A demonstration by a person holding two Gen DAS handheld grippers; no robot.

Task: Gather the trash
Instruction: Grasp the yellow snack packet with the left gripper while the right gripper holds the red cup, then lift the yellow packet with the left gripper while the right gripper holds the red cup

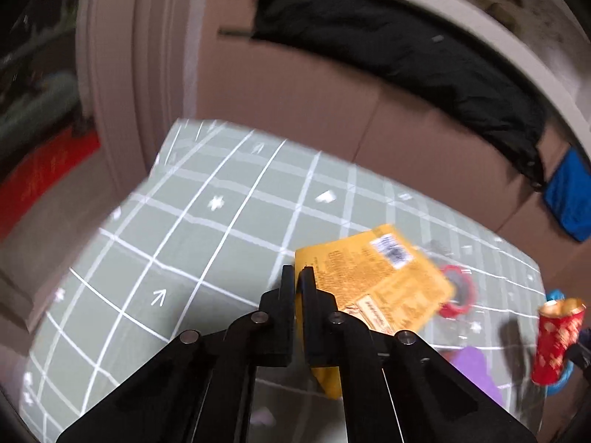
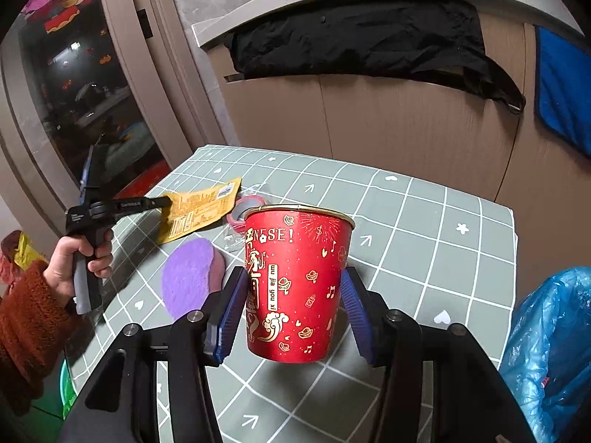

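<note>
My left gripper [image 1: 297, 273] is shut on a corner of a flat yellow snack packet [image 1: 376, 277] and holds it just over the green checked table [image 1: 207, 243]. The right wrist view shows the same grip from the side: the left gripper [image 2: 162, 203], in a hand with a rust sleeve, pinches the yellow packet [image 2: 199, 210]. My right gripper [image 2: 294, 275] is shut on a red paper cup [image 2: 295, 288] with gold print. Its blue pads [image 2: 232, 306] press both sides, and the cup hangs upright above the table [image 2: 424, 221]. The red cup [image 1: 557, 339] also shows at the left view's right edge.
A red tape ring [image 2: 243, 208], a clear wrapper [image 2: 236, 240] and a purple felt round [image 2: 188, 277] lie on the table. A blue plastic bag [image 2: 550, 350] stands off the table's right side. Behind are a cabinet with a black cloth [image 2: 354, 40] and a blue towel [image 2: 561, 88].
</note>
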